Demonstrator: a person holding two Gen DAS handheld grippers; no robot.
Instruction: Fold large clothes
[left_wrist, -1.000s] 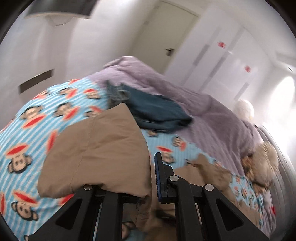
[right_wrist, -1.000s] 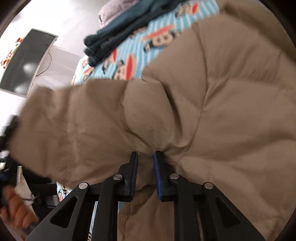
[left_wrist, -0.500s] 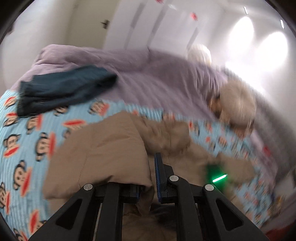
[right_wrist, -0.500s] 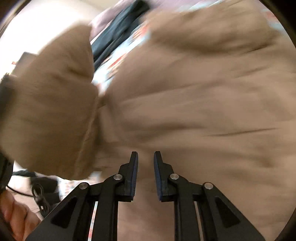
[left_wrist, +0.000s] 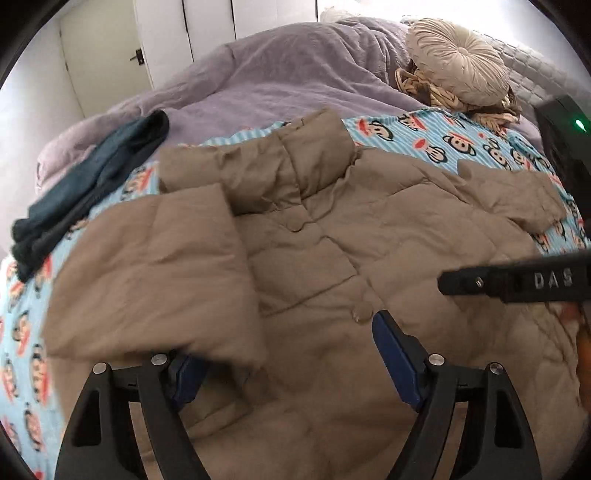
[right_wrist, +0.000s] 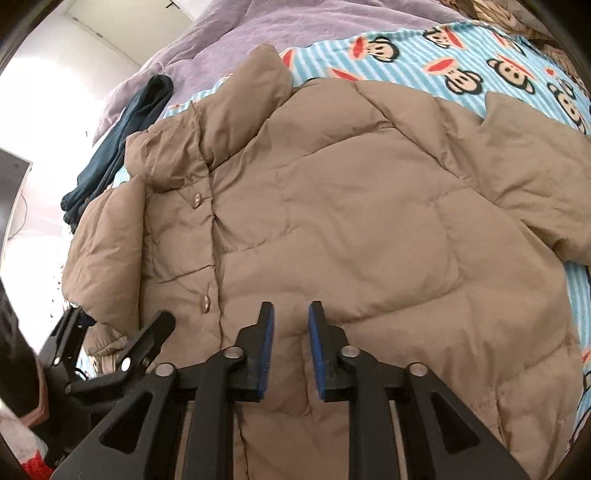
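Left wrist view: a tan puffer jacket (left_wrist: 332, 236) lies spread front-up on a blue striped sheet with a monkey print (left_wrist: 424, 136), filling most of the near and middle ground. Its collar (left_wrist: 295, 155) points toward the far side, and one sleeve (left_wrist: 159, 269) is folded across the left part of the body, its cuff edge hanging just over the left finger. The left gripper (left_wrist: 284, 354) hovers above the jacket with its blue pads wide apart and opening; the sleeve edge lies loosely over the gap, not pinched by the pads. The other sleeve (left_wrist: 509, 195) sticks out to the right. A folded dark blue garment (left_wrist: 92, 188) rests at the far left, partly on a lilac duvet (left_wrist: 288, 74) that covers the far end of the bed. A round cream cushion (left_wrist: 458, 59) sits at the far right. The black body of the other tool enters from the right edge.

Right wrist view: the same jacket (right_wrist: 351, 221) fills the picture, snap buttons running down its front left of centre. The right gripper (right_wrist: 291, 325) hangs over the lower front panel, jaws a little apart and opening, pads clear of the cloth as far as can be seen. The left gripper (right_wrist: 110, 339) shows at the lower left beside the folded sleeve (right_wrist: 107, 251). The dark blue garment (right_wrist: 122, 147) lies at the far left, the monkey-print sheet (right_wrist: 461, 62) at the far right.
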